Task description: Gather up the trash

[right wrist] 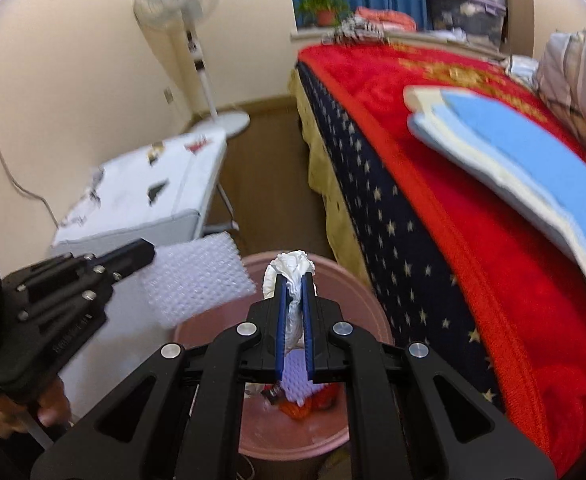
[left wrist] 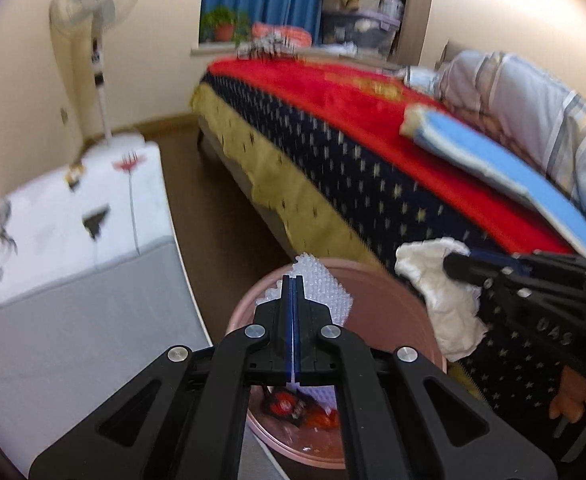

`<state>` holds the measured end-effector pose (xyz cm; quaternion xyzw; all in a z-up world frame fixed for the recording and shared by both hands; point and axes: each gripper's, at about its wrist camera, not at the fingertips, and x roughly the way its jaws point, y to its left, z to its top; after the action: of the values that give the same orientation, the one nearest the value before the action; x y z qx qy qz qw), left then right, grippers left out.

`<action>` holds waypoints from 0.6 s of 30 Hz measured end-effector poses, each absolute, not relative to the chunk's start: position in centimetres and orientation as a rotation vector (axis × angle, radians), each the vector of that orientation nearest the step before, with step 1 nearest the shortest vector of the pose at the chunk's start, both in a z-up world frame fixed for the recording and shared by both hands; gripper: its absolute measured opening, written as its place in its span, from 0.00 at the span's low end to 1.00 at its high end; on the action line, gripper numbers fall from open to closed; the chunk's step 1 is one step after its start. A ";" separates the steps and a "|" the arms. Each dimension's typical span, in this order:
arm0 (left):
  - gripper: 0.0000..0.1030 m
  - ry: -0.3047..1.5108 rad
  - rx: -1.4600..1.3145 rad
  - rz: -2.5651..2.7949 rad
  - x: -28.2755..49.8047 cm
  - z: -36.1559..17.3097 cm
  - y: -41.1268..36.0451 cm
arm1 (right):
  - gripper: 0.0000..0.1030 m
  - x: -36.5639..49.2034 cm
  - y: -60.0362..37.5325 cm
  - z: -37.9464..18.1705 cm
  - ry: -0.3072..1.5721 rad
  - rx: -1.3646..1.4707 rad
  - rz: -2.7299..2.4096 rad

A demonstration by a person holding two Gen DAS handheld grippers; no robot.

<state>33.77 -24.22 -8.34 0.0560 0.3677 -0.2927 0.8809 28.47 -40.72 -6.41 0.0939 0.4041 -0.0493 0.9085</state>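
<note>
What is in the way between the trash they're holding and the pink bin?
Nothing visible. The left gripper pinches bubble wrap and the right gripper pinches a crumpled tissue, both over the open pink bin.

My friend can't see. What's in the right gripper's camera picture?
The right gripper pinches a crumpled white tissue above a pink trash bin. On the left, the left gripper holds bubble wrap; a red-blanketed bed is on the right.

Raised letters "DAS" stand on the right gripper [left wrist: 467, 266] body.
</note>
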 end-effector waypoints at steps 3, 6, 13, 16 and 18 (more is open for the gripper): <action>0.00 0.808 0.121 -0.604 34.2 -10.0 -24.6 | 0.10 28.9 -40.5 -7.5 0.877 0.184 -0.111; 0.00 0.832 0.128 -0.598 34.5 -10.7 -24.6 | 0.13 29.5 -40.3 -8.8 0.932 0.180 -0.115; 0.78 0.855 0.117 -0.535 34.8 -11.2 -24.2 | 0.61 29.9 -40.2 -9.4 0.950 0.139 -0.169; 0.84 0.824 0.117 -0.514 34.5 -10.1 -23.6 | 0.66 29.6 -40.2 -8.7 0.924 0.128 -0.176; 0.84 0.787 0.143 -0.494 34.0 -8.8 -22.9 | 0.69 29.2 -40.0 -7.4 0.867 0.116 -0.174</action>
<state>33.95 -22.91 -8.79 0.0689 0.3791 -0.2380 0.8916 29.15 -39.98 -7.37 0.0561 0.4194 -0.0840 0.9021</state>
